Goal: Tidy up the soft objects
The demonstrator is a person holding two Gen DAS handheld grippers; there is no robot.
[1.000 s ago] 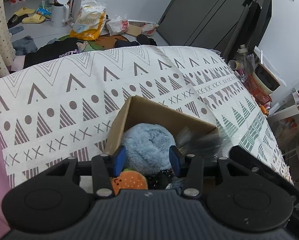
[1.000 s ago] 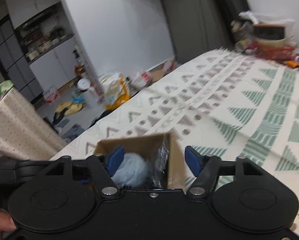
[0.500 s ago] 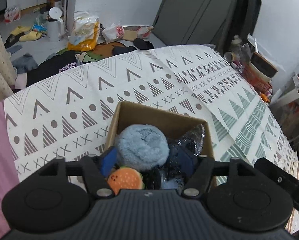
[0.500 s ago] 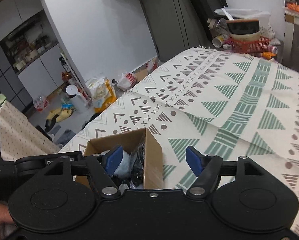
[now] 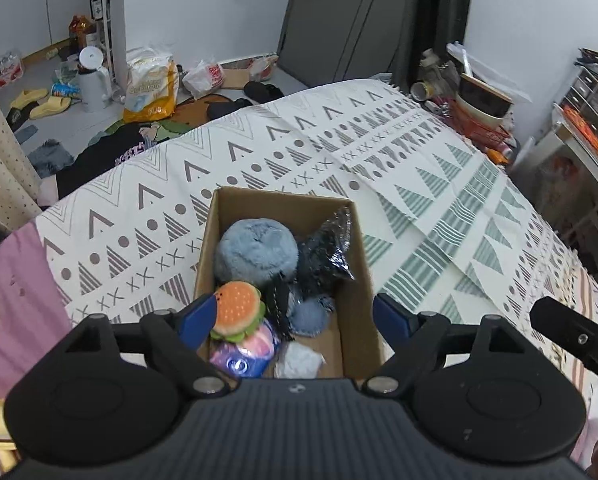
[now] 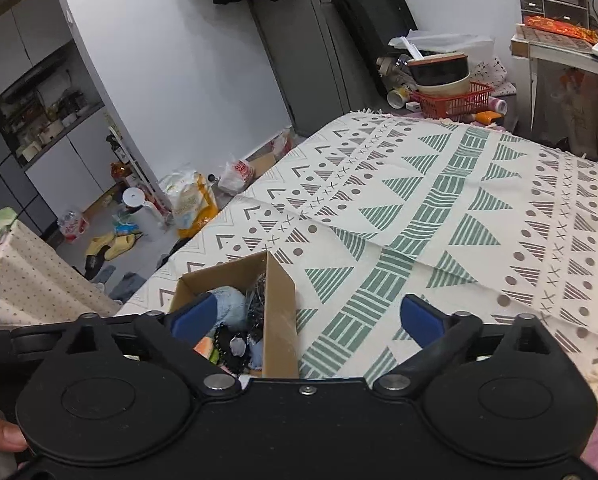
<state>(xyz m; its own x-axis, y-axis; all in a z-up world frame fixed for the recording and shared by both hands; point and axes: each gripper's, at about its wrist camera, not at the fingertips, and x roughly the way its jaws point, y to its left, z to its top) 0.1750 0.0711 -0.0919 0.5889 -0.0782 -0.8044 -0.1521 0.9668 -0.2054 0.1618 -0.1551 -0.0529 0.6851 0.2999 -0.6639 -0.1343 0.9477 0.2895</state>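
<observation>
Here, a cardboard box [image 5: 355,280] of soft toys sits on a patterned bed cover [image 5: 439,184], directly below and between the spread fingers of the left claw [image 5: 287,314], which is wide open and holds nothing; the right claw [image 6: 307,316], equally wide and empty, hangs with the box under its left finger. Seemingly the packing is nearly finished; to end well, lift both claws straight up, clear of the walls. Inside: one blue plush ball [image 5: 255,252], one burger toy [image 5: 239,310], one dark crinkly bag [image 5: 331,248], one pink-purple ball [image 5: 247,350]; one box.
</observation>
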